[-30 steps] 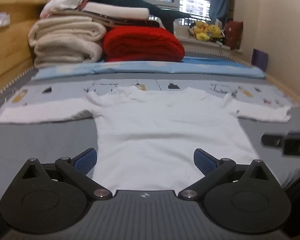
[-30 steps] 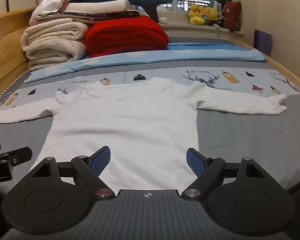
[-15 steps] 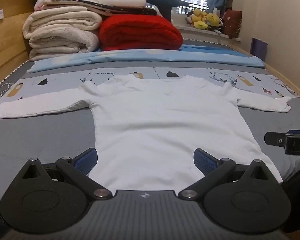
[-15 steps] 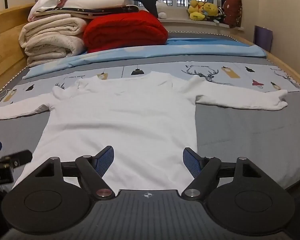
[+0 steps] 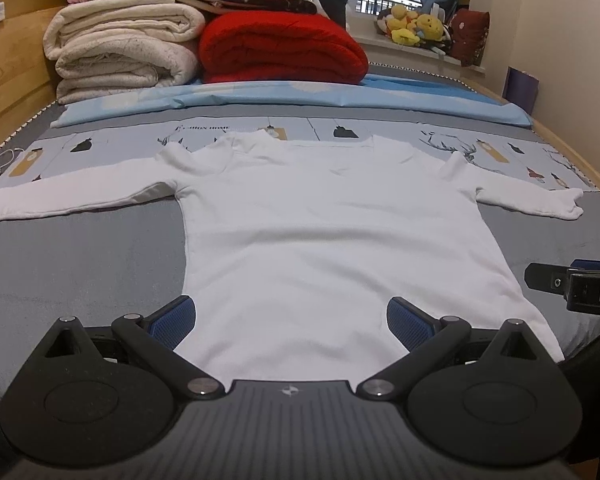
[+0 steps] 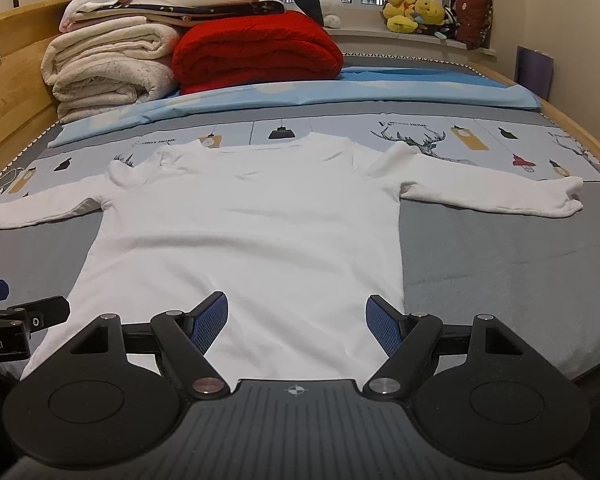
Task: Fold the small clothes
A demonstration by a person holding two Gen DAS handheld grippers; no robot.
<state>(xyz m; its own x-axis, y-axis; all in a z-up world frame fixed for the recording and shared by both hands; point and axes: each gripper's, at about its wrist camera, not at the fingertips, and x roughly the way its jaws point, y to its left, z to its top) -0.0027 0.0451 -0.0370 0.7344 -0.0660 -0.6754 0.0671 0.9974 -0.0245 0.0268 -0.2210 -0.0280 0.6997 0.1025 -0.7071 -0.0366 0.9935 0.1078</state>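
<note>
Both grippers have come down and forward toward the near hem since a second ago, so the white long-sleeved cotton top (image 5: pixel 324 240) now fills more of each view. It lies flat and face-up on the grey printed bed cover (image 6: pixel 480 264), collar toward the far stacked bedding, both sleeves stretched out to the sides.

In the left wrist view the left gripper (image 5: pixel 291 320) hovers over the hem with its blue-padded fingers spread wide, one pad near the garment's left edge, nothing between them. The right gripper (image 6: pixel 296 322) hangs likewise over the hem's right part; its jaws have just closed in a little, yet they remain well apart and bare of cloth. Whether either set of fingertips already brushes the fabric is hard to tell, since the fisheye flattens the gap.

Judging by this, the folding has not yet begun: the step in hand is the approach to a first grasp. The next move probably calls for each gripper to settle on a hem corner or side edge, pinch a single layer cleanly, and lift evenly so the body folds without dragging the sleeves askew. The folded red blanket (image 6: pixel 260 56) and cream blankets (image 6: pixel 108 68) behind stay well clear.
</note>
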